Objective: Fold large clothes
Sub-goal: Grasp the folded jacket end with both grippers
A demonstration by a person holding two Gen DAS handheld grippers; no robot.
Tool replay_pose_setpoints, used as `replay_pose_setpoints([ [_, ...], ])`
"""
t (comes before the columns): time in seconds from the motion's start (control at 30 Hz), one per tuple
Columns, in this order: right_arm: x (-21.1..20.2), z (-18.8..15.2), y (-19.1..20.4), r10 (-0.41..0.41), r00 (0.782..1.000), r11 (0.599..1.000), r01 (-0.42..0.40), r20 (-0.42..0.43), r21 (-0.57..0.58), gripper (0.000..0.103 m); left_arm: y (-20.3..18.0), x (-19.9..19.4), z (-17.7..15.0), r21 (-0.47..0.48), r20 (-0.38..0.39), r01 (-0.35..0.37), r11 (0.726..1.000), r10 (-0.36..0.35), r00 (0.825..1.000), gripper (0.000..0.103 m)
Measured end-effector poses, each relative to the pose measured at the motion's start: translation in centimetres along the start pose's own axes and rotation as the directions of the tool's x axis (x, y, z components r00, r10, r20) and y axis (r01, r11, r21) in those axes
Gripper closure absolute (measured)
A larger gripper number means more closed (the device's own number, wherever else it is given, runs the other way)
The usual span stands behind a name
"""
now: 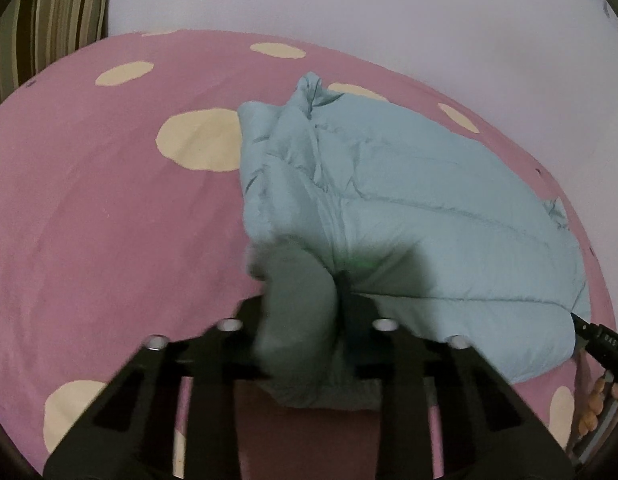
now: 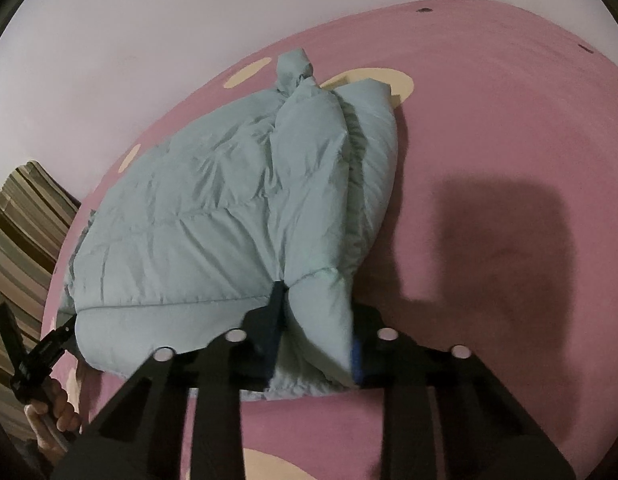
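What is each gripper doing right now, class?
Left gripper: shut on the puffer jacket hem.
Right gripper: shut on the puffer jacket's folded edge.

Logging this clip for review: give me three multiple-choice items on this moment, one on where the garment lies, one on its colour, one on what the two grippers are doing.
1. Where does the puffer jacket lie?
A. on a pink bedsheet with cream spots
B. on a wooden floor
C. on a hanger

2. What colour is the jacket?
A. red
B. pale blue-green
C. black

3. What state are the grippers in?
A. both open, clear of the fabric
B. only the left one holds fabric
C. each shut on the jacket's near edge

Answers:
1 A, the pink bedsheet spreads under and around it.
2 B, its quilted shell reads pale blue-green in both wrist views.
3 C, fabric sits pinched in the jaws of the left gripper and the right gripper.
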State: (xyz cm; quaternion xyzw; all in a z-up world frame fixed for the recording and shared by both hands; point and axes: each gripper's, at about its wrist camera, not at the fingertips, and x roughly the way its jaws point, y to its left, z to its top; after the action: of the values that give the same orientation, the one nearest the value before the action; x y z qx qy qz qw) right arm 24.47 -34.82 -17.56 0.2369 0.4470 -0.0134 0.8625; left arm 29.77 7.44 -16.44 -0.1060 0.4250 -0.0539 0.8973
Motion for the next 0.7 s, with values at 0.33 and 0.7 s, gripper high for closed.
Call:
replay_pose_setpoints([
  [0.33, -1.7, -1.2, 0.8, 0.022, 0.999, 1.000, -0.022, 0.024, 0.000, 0.089, -0.2, -4.4, -0.4, 0.059, 0.089, -0.027, 0.998, 0.022, 0.996, 0.092],
  [0.7, -3.4, -5.4, 3.7, 0.090, 0.995, 0.995, -0.091, -0.031, -0.043, 0.089, 5.3, -10.1, -4.3, -0.024, 0.084, -0.055, 0.998, 0.057, 0.995, 0.092],
])
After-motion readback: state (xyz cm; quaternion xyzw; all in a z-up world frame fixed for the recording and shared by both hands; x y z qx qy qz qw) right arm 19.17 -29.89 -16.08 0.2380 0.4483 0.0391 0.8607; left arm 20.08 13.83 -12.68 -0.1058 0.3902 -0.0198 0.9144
